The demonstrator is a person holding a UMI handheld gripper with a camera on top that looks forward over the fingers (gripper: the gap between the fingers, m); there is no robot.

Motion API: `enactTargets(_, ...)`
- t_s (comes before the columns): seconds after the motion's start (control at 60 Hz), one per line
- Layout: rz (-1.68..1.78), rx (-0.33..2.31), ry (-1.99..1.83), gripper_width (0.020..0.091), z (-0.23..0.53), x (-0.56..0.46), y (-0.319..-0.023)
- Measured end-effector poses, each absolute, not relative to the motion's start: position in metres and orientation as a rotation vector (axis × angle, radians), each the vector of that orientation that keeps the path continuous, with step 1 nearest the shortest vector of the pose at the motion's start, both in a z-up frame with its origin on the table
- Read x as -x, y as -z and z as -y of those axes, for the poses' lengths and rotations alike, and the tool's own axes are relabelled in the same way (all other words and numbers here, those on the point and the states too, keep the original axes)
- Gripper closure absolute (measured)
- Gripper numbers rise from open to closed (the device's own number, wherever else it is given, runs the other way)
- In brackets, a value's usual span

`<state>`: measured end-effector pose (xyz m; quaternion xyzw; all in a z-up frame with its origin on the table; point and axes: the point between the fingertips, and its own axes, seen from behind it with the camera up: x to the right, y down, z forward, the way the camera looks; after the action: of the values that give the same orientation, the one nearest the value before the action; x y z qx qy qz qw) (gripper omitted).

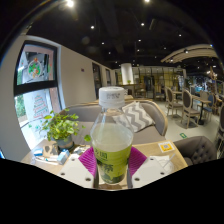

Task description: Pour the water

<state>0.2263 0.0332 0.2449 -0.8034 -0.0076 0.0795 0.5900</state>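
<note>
A clear plastic bottle [111, 137] with a white cap and a green label stands upright between my gripper's [112, 163] two fingers. Both magenta pads [135, 160] press against its lower sides, so the gripper is shut on the bottle. It holds pale yellowish-green liquid up to the shoulder. The bottle's base is hidden below the fingers. It appears lifted above a light wooden table [160, 150].
A potted green plant [60, 127] stands to the left on the table, with small items beside it. A yellow-green card [166, 147] lies to the right. Sofas with a patterned cushion [140, 117], chairs and tables fill the café room beyond.
</note>
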Motion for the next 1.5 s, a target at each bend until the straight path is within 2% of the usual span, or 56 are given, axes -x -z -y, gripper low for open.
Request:
enactTargets(0.083,0.009,1.927,-0.136,0.0732,-0.034,-0.249,-0.192)
enactTargets(0.2,0.000,1.995,-0.118,0.0732,-0.033,-0.266,-0.135)
enactTargets(0.317,0.030,2.031,-0.097,0.0730,-0.025,-0.278,-0.096)
enactTargets(0.467,0.043,2.062,-0.081,0.0716,-0.020,-0.276,-0.059)
enactTargets(0.533,0.054,2.018,-0.060,0.0720,-0.015,-0.276,-0.061)
enactTargets(0.75,0.014,2.023,-0.054,0.0572,-0.018,-0.278,-0.062)
enactTargets(0.8,0.007,2.070,-0.041,0.0461,-0.014,-0.280,-0.056)
enactTargets(0.867,0.003,2.104,-0.039,0.0238,-0.007,-0.279,-0.057)
enactTargets(0.917,-0.012,2.127,-0.032,0.0269,0.001,-0.278,-0.064)
enactTargets(1.083,-0.041,2.177,-0.007,0.0247,0.043,-0.265,-0.095)
enactTargets(1.333,-0.108,2.219,0.017,0.0249,0.146,-0.226,-0.173)
enactTargets(1.5,-0.150,2.238,0.024,0.0251,0.206,-0.202,-0.202)
